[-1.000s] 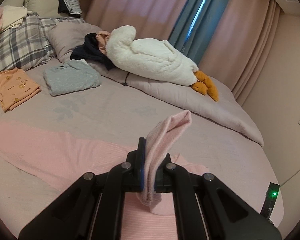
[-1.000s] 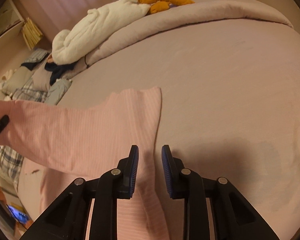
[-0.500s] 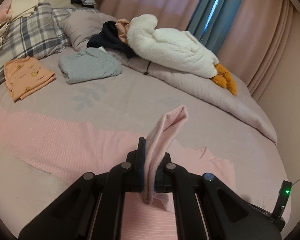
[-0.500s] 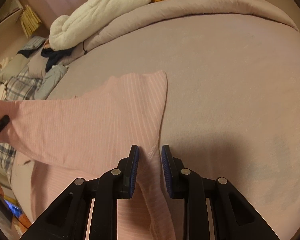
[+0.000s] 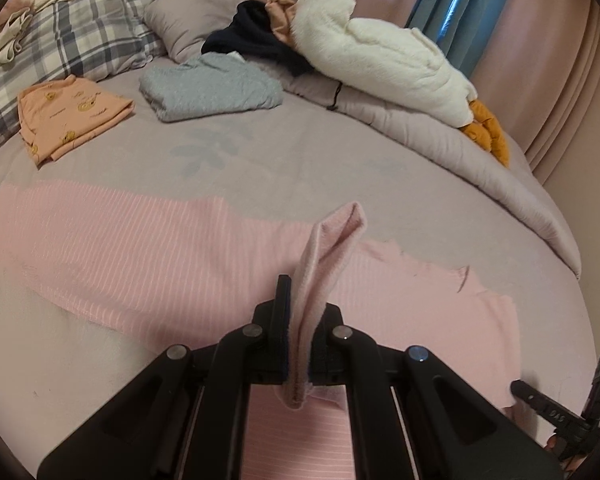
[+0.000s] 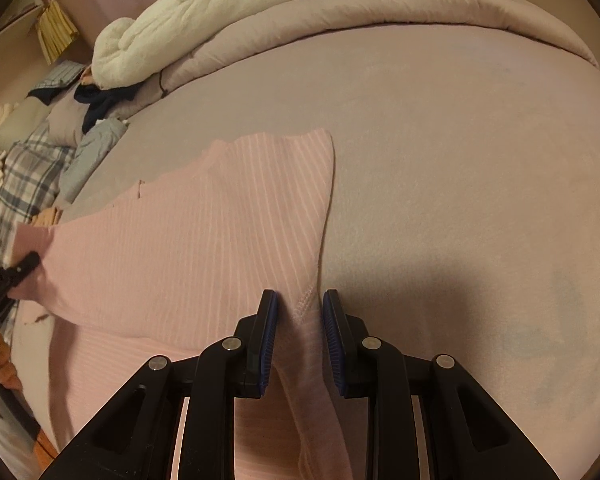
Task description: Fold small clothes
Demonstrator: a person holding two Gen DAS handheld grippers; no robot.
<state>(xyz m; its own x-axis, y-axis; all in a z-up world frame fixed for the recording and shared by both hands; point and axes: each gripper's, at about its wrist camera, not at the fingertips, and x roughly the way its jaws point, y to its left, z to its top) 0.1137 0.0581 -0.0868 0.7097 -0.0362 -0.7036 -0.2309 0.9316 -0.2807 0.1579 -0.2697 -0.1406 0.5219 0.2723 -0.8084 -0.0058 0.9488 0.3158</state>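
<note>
In the left wrist view, the left claw [image 5: 300,332] stayed clamped on a corner of the pink garment [image 5: 140,256], which had come down over the last second to lie spread flat across the bed [image 5: 300,152], near the folded grey top [image 5: 208,88].

In the right wrist view, the right claw [image 6: 298,320] stood apart around the garment's hem, apparently released. The cloth looked laid out, ready for a first fold.
</note>
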